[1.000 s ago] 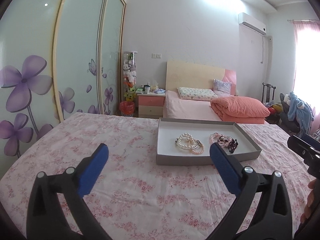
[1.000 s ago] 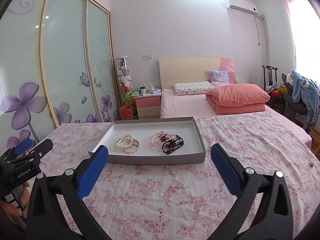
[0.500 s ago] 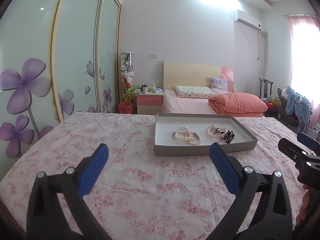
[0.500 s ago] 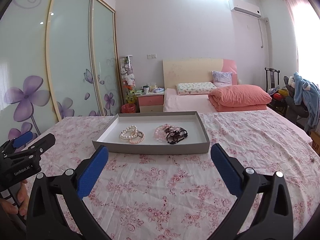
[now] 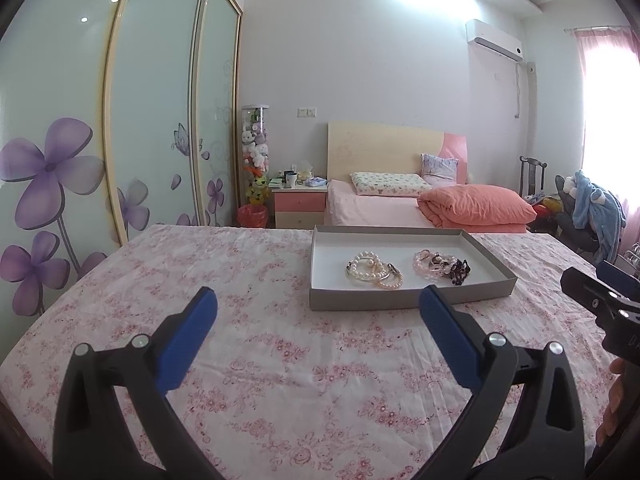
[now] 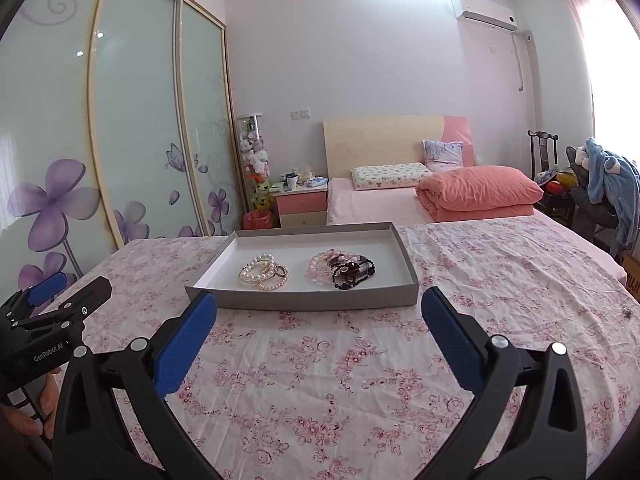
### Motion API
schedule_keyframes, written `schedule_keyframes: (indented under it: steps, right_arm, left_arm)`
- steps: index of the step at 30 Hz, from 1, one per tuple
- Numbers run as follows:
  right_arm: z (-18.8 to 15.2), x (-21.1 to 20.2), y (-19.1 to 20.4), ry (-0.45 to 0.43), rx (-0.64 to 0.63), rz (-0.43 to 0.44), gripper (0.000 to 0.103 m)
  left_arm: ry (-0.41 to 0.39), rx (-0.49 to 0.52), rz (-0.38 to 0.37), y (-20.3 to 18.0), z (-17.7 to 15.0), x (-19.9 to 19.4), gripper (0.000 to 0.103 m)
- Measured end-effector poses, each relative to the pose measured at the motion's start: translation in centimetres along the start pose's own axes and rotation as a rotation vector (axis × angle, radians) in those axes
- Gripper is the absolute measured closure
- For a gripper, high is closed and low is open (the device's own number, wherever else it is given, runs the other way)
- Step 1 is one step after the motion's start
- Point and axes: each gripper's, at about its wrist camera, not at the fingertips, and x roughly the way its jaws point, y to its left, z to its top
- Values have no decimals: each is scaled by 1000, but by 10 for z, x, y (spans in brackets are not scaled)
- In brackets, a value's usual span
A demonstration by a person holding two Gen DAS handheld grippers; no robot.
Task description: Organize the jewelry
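Looking along the left tongs [image 5: 318, 306], both blue-padded black fingers stand wide apart, released, with nothing between them, hovering over the pink floral bedspread [image 5: 248, 344]. A shallow grey cardboard tray with a white floor [image 5: 408, 302] lies flat on the bedspread ahead and slightly right; its near wall sits just beyond the right fingertip. Inside, a cluster of white and peach pearl bracelets [image 5: 374, 271] lies left of centre, and a heap of pink and dark bead bracelets [image 5: 442, 267] lies to its right, the two groups near each other but apart. White tray floor shows along the far wall and around both piles. Bare bedspread stretches left of the tray to the bed's edge beside the sliding wardrobe with purple flower doors [image 5: 80, 152]. The right tongs [image 5: 600, 292] enter at the frame's right edge, well clear of the tray.

From the right wrist view, the right tongs [image 6: 320, 308] are likewise spread open and empty, their tips just short of the tray's [image 6: 304, 300] near wall. The pearl bracelets [image 6: 264, 273] and bead bracelets [image 6: 342, 267] rest mid-tray, away from every wall. Open bedspread [image 6: 500, 280] runs right of the tray. The left tongs [image 6: 60, 298] sit low at the left, apart from the tray's corner.
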Motion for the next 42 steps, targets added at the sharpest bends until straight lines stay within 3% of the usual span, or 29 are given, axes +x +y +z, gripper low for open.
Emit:
schedule_keyframes:
  steps: [42]
  right_arm:
    - [-6, 5, 3, 23, 6, 12, 2]
  left_arm:
    - [19, 1, -3, -6, -4, 6, 4]
